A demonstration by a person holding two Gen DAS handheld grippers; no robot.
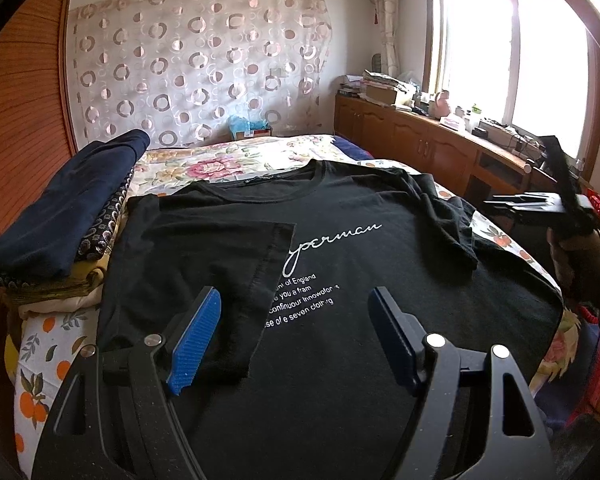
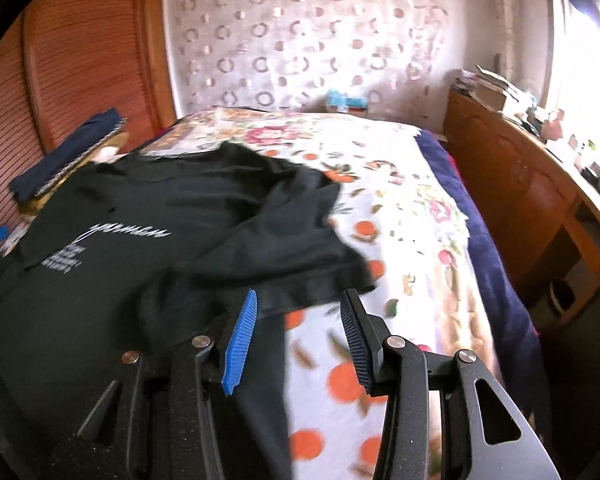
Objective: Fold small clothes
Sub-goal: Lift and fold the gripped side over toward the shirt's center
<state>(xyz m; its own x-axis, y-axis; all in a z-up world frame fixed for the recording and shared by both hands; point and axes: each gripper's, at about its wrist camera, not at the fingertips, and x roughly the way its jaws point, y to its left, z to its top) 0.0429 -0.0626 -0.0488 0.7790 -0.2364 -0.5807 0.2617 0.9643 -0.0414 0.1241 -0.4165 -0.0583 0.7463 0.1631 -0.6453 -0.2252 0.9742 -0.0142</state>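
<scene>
A black T-shirt (image 1: 340,340) with white script print lies face up on the bed. Its left sleeve (image 1: 204,264) is folded inward over the chest. The other sleeve (image 2: 284,248) lies rumpled at the shirt's right side. My left gripper (image 1: 294,296) hovers open over the shirt's lower front, with nothing between its blue pads. My right gripper (image 2: 300,296) is open just above the hem of the rumpled sleeve and the bare sheet; its pads press on nothing. In the left wrist view a hand (image 1: 572,256) holds that gripper at the bed's right edge.
A stack of folded clothes (image 1: 60,208), navy on top, sits at the shirt's left. The bed sheet (image 2: 412,216) has flowers and oranges. A wooden wardrobe (image 2: 92,60) stands on the left and a cluttered low cabinet (image 1: 428,136) runs under the window on the right.
</scene>
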